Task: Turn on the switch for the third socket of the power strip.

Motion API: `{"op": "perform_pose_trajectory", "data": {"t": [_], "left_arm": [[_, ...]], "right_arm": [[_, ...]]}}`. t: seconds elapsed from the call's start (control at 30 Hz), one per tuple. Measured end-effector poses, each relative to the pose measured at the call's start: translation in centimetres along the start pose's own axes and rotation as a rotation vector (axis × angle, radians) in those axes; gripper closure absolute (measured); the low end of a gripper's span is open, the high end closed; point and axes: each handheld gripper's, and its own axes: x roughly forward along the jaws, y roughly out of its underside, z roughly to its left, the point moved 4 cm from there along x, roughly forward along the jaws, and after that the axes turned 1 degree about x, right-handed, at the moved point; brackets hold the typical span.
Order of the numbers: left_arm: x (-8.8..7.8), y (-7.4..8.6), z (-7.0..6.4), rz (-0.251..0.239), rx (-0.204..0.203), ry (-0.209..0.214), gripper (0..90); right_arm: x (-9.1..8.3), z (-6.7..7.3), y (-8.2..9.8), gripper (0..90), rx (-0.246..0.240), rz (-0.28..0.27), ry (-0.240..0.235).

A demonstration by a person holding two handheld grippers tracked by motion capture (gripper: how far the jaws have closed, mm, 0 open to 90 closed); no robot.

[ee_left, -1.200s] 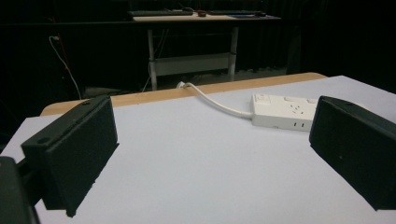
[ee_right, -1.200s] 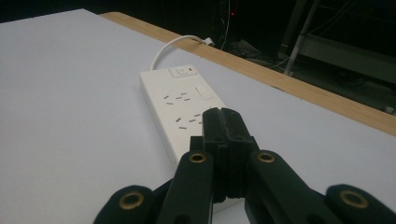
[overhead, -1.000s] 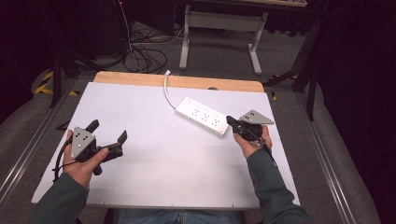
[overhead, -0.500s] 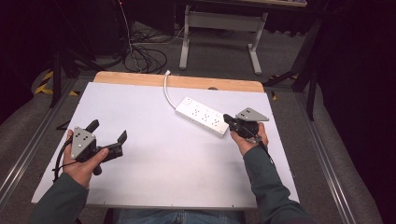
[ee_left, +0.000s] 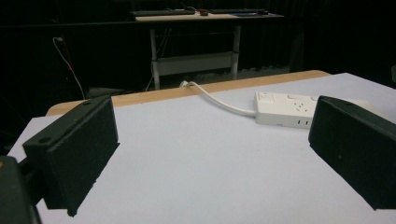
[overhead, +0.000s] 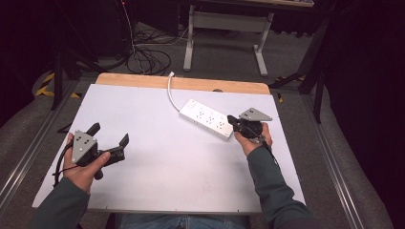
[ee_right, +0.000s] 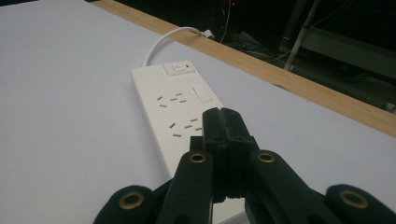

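Note:
A white power strip (overhead: 206, 118) lies slantwise on the white table top (overhead: 157, 157), its cable (overhead: 170, 90) running to the far edge. My right gripper (overhead: 231, 119) is shut, its tip hovering over the strip's near end; in the right gripper view the closed jaws cover part of the power strip (ee_right: 173, 105), whose switch (ee_right: 177, 68) sits at the far end. My left gripper (overhead: 109, 135) is open near the table's left side, with nothing between its jaws. In the left gripper view the power strip (ee_left: 285, 109) lies ahead to the right.
A wooden strip (overhead: 186, 84) borders the table's far edge. Beyond it are a white-legged desk frame (overhead: 224, 33) and coiled cables (overhead: 148, 59) on the floor. Metal rails (overhead: 28, 152) run along both sides.
My right gripper has shifted slightly left toward the power strip's near end. The left gripper has stayed put.

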Motion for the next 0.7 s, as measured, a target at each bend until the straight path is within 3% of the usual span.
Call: {"op": "perform_pose_trajectory", "data": {"t": [0.7], "left_arm": [[0.0,0.1,0.2,0.003,0.001,-0.003,2.0]], "right_arm": [[1.2,-0.7,0.2,90.0,0.005,0.026,-0.001]]}}
